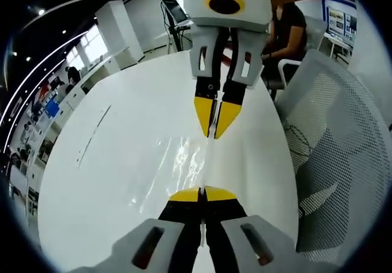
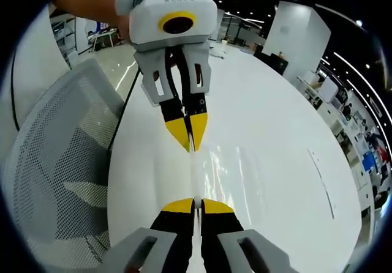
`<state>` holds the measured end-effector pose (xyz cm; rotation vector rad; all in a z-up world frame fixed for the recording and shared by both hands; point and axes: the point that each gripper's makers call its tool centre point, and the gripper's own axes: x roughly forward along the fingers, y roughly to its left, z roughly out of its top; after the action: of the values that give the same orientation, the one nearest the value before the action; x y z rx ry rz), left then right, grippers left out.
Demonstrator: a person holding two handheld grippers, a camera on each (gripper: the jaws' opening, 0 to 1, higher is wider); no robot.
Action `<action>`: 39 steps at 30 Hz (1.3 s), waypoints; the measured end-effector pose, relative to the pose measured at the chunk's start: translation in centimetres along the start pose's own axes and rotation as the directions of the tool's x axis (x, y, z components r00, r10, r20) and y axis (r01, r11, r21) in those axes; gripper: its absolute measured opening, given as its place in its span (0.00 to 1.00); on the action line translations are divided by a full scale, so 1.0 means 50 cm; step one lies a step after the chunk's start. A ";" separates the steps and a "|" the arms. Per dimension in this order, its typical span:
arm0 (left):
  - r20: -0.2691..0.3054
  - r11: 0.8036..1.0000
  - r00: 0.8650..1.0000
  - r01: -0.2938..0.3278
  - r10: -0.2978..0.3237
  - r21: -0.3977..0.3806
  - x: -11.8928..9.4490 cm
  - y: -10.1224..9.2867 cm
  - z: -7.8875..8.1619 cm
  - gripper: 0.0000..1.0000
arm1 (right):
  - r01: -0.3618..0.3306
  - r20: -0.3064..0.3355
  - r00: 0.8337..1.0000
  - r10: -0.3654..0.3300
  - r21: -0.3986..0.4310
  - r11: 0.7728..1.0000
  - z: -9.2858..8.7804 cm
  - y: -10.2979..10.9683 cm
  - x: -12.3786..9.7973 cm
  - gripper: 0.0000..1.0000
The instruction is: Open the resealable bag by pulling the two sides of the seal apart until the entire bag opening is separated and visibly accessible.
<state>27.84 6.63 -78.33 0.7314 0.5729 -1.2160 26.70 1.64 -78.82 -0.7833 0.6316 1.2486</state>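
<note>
Clear bag (image 1: 184,157) between 2 clamped claws

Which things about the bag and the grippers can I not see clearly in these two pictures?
- Resealable bag: clear film on the white table, outline unclear in both views.
- Seal: whether it has parted; it runs edge-on between the left gripper and the right gripper.
- Bag contents: not discernible; glare in the left gripper view.
- Mesh chair: cut off by the edge, right gripper view.

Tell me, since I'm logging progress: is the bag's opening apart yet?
Cannot tell. The clear bag is stretched between the left tongs and right tongs, both shut on it; no gap shows.
</note>
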 end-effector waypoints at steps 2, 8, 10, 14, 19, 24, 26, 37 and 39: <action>0.000 1.000 1.000 0.001 -0.001 -0.006 -0.001 0.000 -0.003 0.00 | 0.002 0.000 1.000 -0.002 0.005 1.000 -0.005 -0.001 -0.003 0.00; -0.004 1.000 1.000 0.004 -0.004 -0.006 0.000 -0.003 -0.005 0.00 | 0.003 -0.006 1.000 -0.003 0.011 1.000 -0.014 0.000 -0.006 0.00; -0.004 1.000 1.000 0.005 -0.005 -0.007 0.000 -0.003 -0.006 0.00 | 0.004 -0.008 1.000 -0.004 0.013 1.000 -0.017 -0.001 -0.006 0.00; -0.005 1.000 1.000 0.006 -0.006 -0.003 0.000 -0.004 -0.007 0.00 | 0.005 -0.011 1.000 -0.004 0.017 1.000 -0.023 -0.001 -0.008 0.00; -0.006 1.000 1.000 0.005 -0.005 -0.004 0.000 -0.002 -0.008 0.00 | 0.006 -0.017 1.000 -0.006 0.019 1.000 -0.029 -0.001 -0.010 0.00; -0.006 1.000 1.000 0.005 -0.005 -0.008 0.000 -0.002 -0.010 0.00 | 0.010 -0.021 1.000 -0.009 0.027 1.000 -0.036 -0.003 -0.013 0.00; -0.006 1.000 1.000 0.003 -0.003 -0.006 0.000 -0.002 -0.009 0.00 | 0.009 -0.023 1.000 -0.008 0.026 1.000 -0.037 -0.001 -0.013 0.00; -0.012 1.000 1.000 0.004 -0.004 0.000 -0.002 -0.001 -0.011 0.00 | 0.012 -0.030 0.999 -0.011 0.025 1.000 -0.045 -0.001 -0.015 0.00; -0.013 1.000 1.000 0.001 -0.001 -0.001 -0.003 0.001 -0.013 0.00 | 0.013 -0.036 0.999 -0.013 0.023 1.000 -0.048 -0.003 -0.016 0.00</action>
<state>27.85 7.21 -78.64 0.7385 0.5842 -1.2127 26.66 -0.75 -79.58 -0.7907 0.6680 1.2157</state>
